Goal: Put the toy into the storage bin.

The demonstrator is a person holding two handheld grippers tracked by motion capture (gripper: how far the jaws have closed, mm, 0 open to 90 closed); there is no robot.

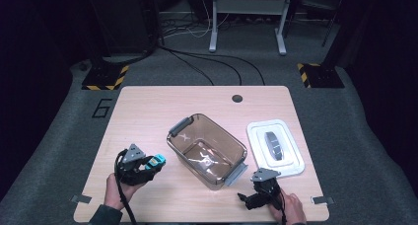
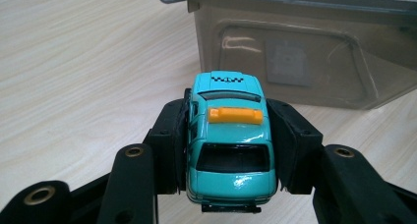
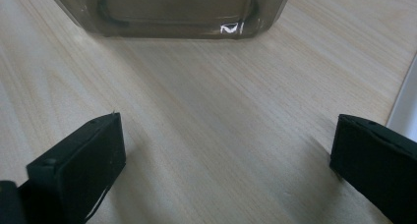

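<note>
My left gripper [image 1: 154,164] is shut on a small teal toy taxi [image 2: 230,135] with an orange roof sign; the car [image 1: 157,161] is held just above the table, left of the box. A clear brown plastic box [image 1: 207,150] with grey latches stands open and empty at the table's middle, and its wall [image 2: 305,47] rises right ahead of the car. My right gripper [image 1: 246,199] rests low near the table's front edge, jaws wide open with bare wood between them. The box's near corner [image 3: 187,13] lies ahead of it.
A white lid [image 1: 275,147] with a grey handle lies flat to the right of the box; its edge [image 3: 404,101] shows beside my right jaw. The wooden table [image 1: 143,111] has a round dark hole [image 1: 237,98] near its far edge. Grey floor, cables and stands lie beyond.
</note>
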